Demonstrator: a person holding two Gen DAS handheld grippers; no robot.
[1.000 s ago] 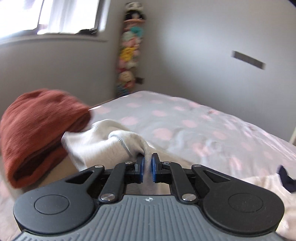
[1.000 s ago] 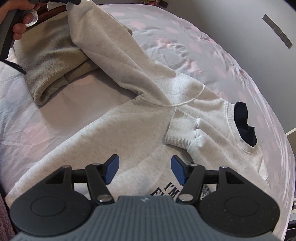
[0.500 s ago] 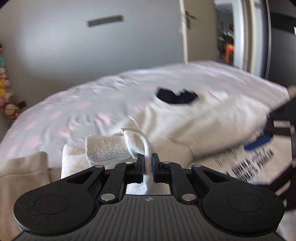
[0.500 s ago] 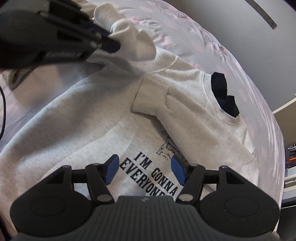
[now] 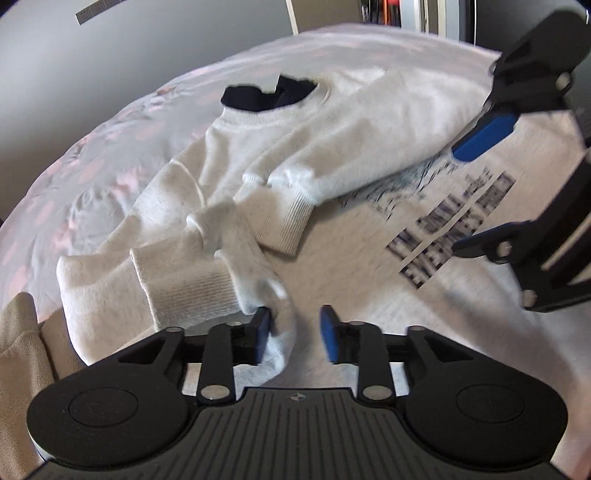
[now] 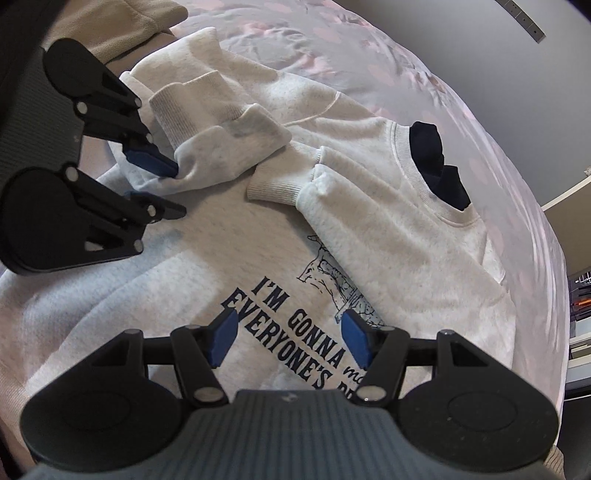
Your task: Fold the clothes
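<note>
Our left claw (image 5: pixel 293 334) is opening over the sweatshirt (image 6: pixel 369 229) on the bed (image 6: pixel 443 92), its sleeve cuff (image 5: pixel 192 280) slack between the jaws. That sleeve runs away up-left across the chest; our right claw (image 6: pixel 290 338) hangs wide and empty over the print.

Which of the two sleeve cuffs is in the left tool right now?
The cuff nearer the beige garment, lying between the opening left tool; that sleeve cuff is bunched, while the other cuff lies flat mid-chest, untouched.
</note>
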